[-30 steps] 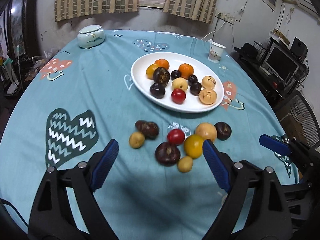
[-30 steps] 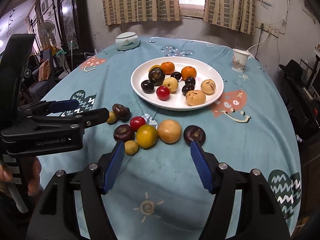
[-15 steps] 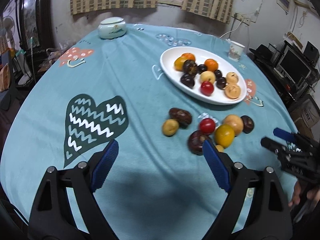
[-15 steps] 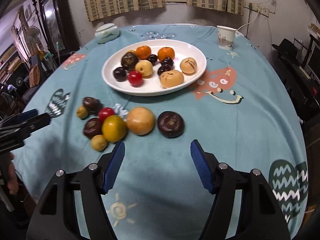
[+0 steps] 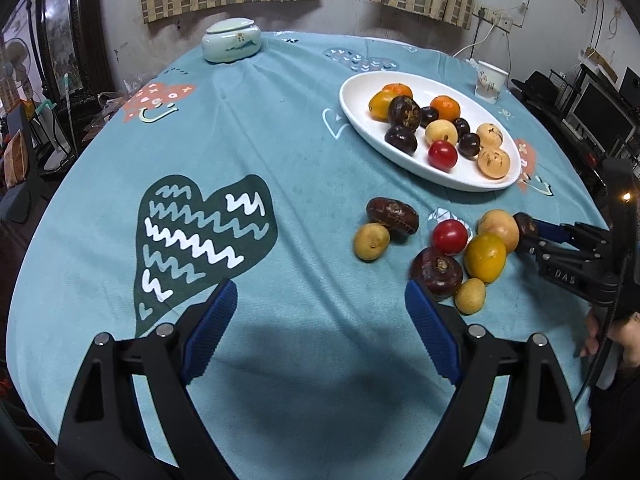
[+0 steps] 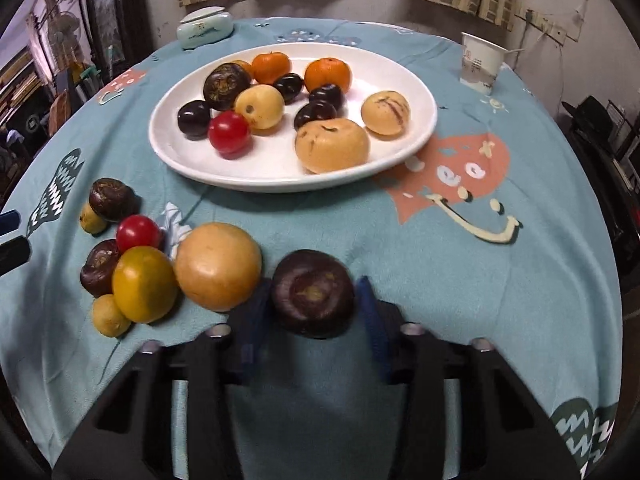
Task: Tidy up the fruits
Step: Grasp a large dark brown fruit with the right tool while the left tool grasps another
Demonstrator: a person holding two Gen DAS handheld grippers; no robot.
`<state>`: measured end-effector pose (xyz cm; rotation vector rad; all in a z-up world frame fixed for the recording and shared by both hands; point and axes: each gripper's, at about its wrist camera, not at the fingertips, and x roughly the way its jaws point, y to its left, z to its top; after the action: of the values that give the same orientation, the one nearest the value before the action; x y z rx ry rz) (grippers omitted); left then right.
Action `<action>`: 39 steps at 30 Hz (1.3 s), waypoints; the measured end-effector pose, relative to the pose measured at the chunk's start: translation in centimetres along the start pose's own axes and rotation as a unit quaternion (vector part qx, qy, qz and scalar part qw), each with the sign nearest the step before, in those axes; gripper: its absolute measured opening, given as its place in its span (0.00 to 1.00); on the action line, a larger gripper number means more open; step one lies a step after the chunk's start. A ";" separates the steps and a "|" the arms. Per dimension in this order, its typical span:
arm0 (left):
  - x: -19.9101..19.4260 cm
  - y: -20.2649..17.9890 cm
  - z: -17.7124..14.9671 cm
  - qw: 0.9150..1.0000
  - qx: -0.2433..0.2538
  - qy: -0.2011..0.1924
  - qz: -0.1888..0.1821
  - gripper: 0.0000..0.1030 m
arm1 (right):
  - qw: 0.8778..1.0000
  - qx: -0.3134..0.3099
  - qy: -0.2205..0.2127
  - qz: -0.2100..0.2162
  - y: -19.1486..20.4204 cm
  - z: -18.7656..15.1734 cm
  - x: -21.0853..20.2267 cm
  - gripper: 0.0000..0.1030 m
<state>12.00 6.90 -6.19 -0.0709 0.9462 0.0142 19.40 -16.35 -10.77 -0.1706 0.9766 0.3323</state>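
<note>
A white oval plate holds several fruits. More fruits lie loose on the teal cloth in front of it. My right gripper stands around a dark purple fruit, one blue pad at each side, with small gaps showing. A tan round fruit and a yellow fruit lie just to its left. My left gripper is open and empty, low over the cloth, left of the loose fruits. The right gripper also shows in the left wrist view.
A paper cup stands right of the plate. A pale lidded ceramic jar stands at the table's far side. Dark furniture lies beyond the table's left edge and electronics beyond its right edge.
My right gripper has moved forward and down, its fingers now narrowed around the dark purple fruit. My left gripper has drifted left, staying open.
</note>
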 end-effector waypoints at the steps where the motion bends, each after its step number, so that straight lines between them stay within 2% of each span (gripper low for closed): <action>1: 0.1 -0.2 0.0 1.000 0.002 0.002 -0.001 0.85 | 1.000 0.003 -0.002 0.002 0.0 0.0 -0.3 0.40; 5: 0.1 -1.5 -0.3 1.000 0.019 0.006 -0.016 0.85 | 0.999 0.035 -0.012 0.015 -0.3 -0.6 -2.5 0.40; 8: 0.3 -3.7 -1.0 0.998 0.050 0.010 -0.040 0.85 | 0.998 0.054 -0.018 0.023 -0.6 -1.8 -4.5 0.40; 10: 0.7 -5.1 -1.3 0.997 0.072 0.007 -0.024 0.84 | 0.997 0.064 -0.022 0.031 -0.8 -2.7 -5.6 0.40; 11: 1.2 -5.6 -1.4 0.996 0.084 0.008 -0.001 0.83 | 0.997 0.069 -0.022 0.036 -1.0 -3.0 -5.9 0.40; 13: 2.2 -6.0 -1.4 0.995 0.093 0.012 0.024 0.76 | 0.996 0.079 -0.023 0.046 -1.4 -3.7 -6.7 0.40; 17: 3.1 -6.7 -1.3 0.995 0.095 0.024 -0.004 0.76 | 0.995 0.082 -0.028 0.045 -1.7 -4.5 -7.7 0.40; 20: 4.1 -7.7 -0.9 0.994 0.106 0.024 -0.006 0.63 | 0.994 0.091 -0.029 0.048 -2.2 -4.7 -8.0 0.40; 22: 5.0 -8.3 -0.4 0.993 0.107 0.028 -0.032 0.40 | 0.993 0.096 -0.034 0.053 -2.3 -4.8 -8.1 0.40; 24: 5.1 -8.7 0.1 0.994 0.110 0.012 -0.024 0.40 | 0.993 0.098 -0.037 0.056 -2.3 -4.7 -8.3 0.40; 28: 5.6 -8.6 0.6 0.994 0.092 0.016 -0.056 0.40 | 0.993 0.097 -0.041 0.058 -2.2 -4.6 -8.7 0.40; 39: 1.1 -8.5 0.2 0.994 0.086 -0.021 -0.069 0.40 | 0.993 0.083 -0.061 0.065 -0.6 -4.2 -10.6 0.40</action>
<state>13.13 -1.56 -6.53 0.0233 0.8956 -0.1923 10.87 -20.20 -4.20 0.0639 0.8919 0.3741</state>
